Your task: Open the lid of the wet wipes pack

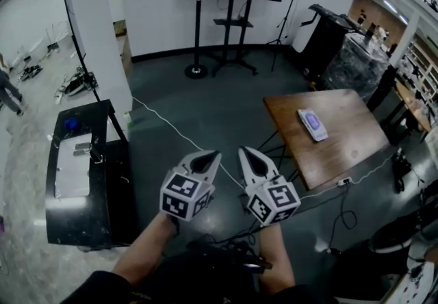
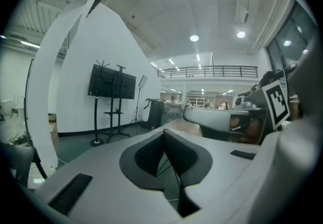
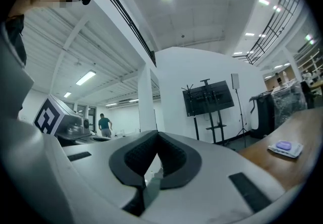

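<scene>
– Both grippers sit closest, side by side: left gripper (image 1: 207, 157) and right gripper (image 1: 248, 153), jaws pressed together and holding nothing.
– And the wet wipes pack (image 1: 312, 124)?
– Flat on the wooden table (image 1: 342, 152), well ahead and right of both jaw tips, untouched.
– How will it handle?
– Probably light, soft-bodied, with slippery film. Only the lid looks stiff. I'd pin the body with one gripper and catch the lid's lip with the other.
</scene>
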